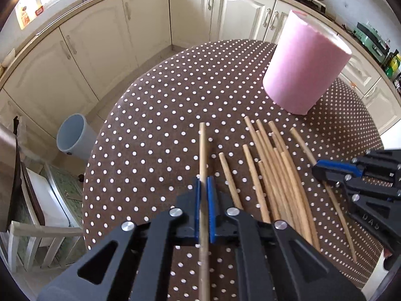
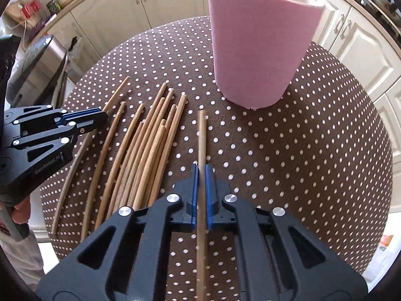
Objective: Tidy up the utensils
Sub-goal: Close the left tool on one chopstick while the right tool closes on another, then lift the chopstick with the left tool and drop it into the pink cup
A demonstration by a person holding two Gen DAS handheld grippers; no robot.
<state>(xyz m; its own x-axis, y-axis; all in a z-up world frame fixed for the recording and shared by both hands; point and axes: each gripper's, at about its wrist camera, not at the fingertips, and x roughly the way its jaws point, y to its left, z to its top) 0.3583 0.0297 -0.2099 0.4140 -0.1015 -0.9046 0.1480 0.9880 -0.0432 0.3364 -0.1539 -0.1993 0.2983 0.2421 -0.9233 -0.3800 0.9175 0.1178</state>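
My left gripper (image 1: pixel 204 183) is shut on one wooden chopstick (image 1: pixel 203 145), which runs straight between the blue pads and points away over the table. The right gripper (image 2: pixel 201 170) is likewise shut on a single chopstick (image 2: pixel 201 135), whose tip lies just short of the pink cup (image 2: pixel 258 45). Several loose chopsticks (image 2: pixel 147 145) lie side by side on the dotted brown tablecloth (image 2: pixel 313 150) between the two grippers. The pink cup (image 1: pixel 305 62) stands upright at the far side. Each view shows the other gripper: the right gripper (image 1: pixel 318 168) and the left gripper (image 2: pixel 102 118).
The round table's edge curves close on both sides. A blue-grey bin (image 1: pixel 72 135) and a white chair (image 1: pixel 37 230) stand on the floor to the left, with a steel bin (image 2: pixel 37 62) beyond. Cream kitchen cabinets (image 1: pixel 150 25) ring the room. A hand (image 2: pixel 20 210) holds the left gripper.
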